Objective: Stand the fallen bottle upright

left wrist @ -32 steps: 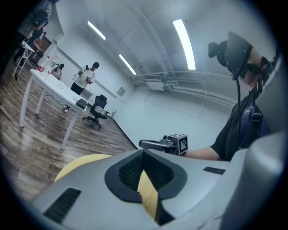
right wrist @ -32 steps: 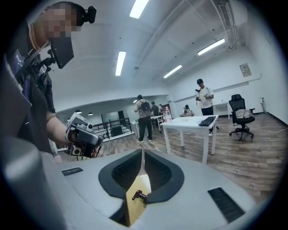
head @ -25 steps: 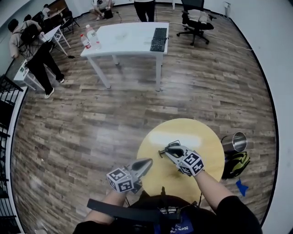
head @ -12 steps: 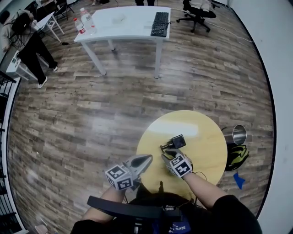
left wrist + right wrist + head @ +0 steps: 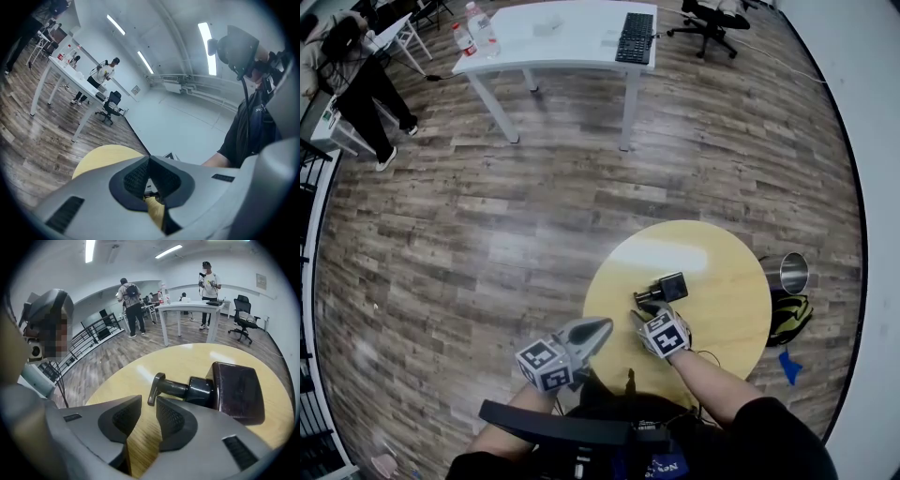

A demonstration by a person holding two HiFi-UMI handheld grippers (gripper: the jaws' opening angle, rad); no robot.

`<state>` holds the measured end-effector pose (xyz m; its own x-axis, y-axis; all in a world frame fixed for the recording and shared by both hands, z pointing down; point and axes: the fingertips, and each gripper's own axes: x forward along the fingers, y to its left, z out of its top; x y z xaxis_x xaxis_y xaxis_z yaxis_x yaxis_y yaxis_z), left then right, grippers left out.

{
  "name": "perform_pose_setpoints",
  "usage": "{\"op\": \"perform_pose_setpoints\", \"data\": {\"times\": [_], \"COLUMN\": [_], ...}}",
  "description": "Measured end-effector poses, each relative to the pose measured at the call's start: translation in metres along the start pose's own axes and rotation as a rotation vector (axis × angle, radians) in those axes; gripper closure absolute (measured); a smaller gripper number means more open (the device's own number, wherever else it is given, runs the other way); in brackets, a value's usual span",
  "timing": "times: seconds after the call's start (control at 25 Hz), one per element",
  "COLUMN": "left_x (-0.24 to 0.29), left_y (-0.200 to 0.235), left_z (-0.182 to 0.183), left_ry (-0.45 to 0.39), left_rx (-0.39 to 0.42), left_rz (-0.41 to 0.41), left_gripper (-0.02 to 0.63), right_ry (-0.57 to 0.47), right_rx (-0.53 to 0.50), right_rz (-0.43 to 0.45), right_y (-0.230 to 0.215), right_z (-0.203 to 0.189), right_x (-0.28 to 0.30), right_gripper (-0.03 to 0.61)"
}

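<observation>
The bottle [image 5: 669, 286] lies on its side mid-worktop [image 5: 727, 248], pump [image 5: 641, 298] at lower left, base at upper right. The nearer right gripper [image 5: 643, 315] faces the pump, its jaws part open, having just been opening, nothing between them. The left gripper [image 5: 598, 326], further lower left, has jaws closed and empty.

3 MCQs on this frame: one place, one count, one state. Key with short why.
1. Where does the dark square pump bottle lie?
A. wood floor B. round yellow table C. steel bin
2. How many black keyboards are on the white desk?
A. none B. one C. three
3. What state are the right tongs in?
A. shut on the pump B. shut, empty C. open, empty
Key: 1 B, it lies on its side on the tabletop; 2 B, one keyboard at the desk's end; 3 C, the jaws have just been opening, gap clear, pump head just beyond the tips.
</observation>
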<state>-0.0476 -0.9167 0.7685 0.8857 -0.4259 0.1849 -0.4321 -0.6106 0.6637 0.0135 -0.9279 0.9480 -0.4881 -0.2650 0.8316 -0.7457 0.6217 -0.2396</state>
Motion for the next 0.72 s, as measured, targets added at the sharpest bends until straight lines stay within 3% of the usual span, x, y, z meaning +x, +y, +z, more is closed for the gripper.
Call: {"op": "perform_pose_setpoints", "data": {"times": [0.08, 0.2, 0.4, 0.72], "left_x": [-0.002, -0.003, -0.005, -0.001], "left_y": [0.002, 0.001, -0.002, -0.012], "left_z": [-0.001, -0.004, -0.006, 0.007], "left_ry": [-0.001, -0.001, -0.004, -0.01], "left_rx": [-0.004, -0.008, -0.009, 0.006], "left_rz": [0.001, 0.0, -0.003, -0.016], "left_gripper": [0.604, 0.604, 0.604, 0.604], "right_ry": [-0.007, -0.022, -0.058, -0.138], "right_rx": [0.007, 0.015, 0.057, 0.109], "right_rz": [-0.015, -0.04, -0.008, 0.028], "right_y": [-0.001, -0.005, -0.005, -0.006], "right_z": [0.004, 0.004, 0.0, 0.024], "right_x": [0.002, 0.004, 0.0, -0.031], "right_gripper": [0.468, 0.523, 0.528, 0.529]}}
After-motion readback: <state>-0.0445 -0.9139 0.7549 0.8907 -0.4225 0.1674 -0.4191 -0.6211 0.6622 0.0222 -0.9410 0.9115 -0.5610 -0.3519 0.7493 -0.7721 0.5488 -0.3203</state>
